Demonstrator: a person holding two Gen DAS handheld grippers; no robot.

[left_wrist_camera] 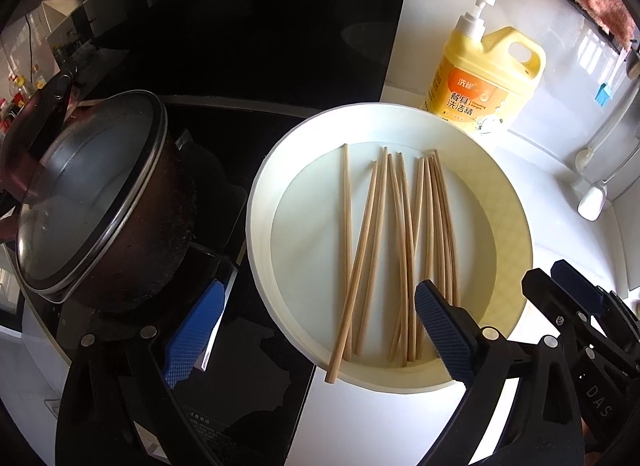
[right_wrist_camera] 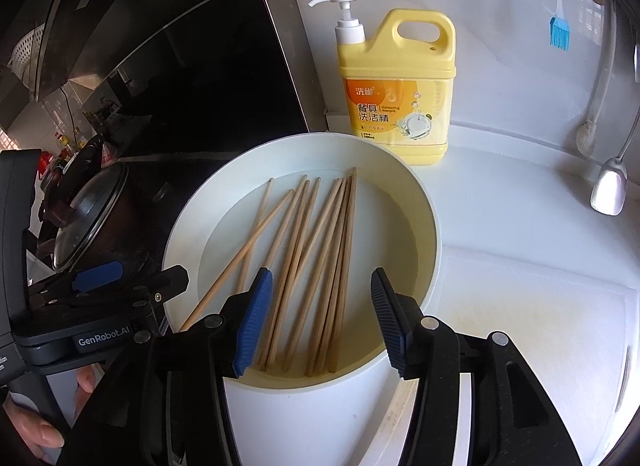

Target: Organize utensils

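Several wooden chopsticks lie loose in a round white basin on the white counter; they also show in the right wrist view inside the basin. One chopstick sticks out over the near left rim. My left gripper is open and empty, its right finger over the basin's near edge. My right gripper is open and empty, held above the near ends of the chopsticks. The right gripper also shows at the right edge of the left wrist view.
A yellow dish soap jug with pump stands behind the basin. A dark pot with glass lid sits on the black stove at left. A blue brush and metal ladle hang at right.
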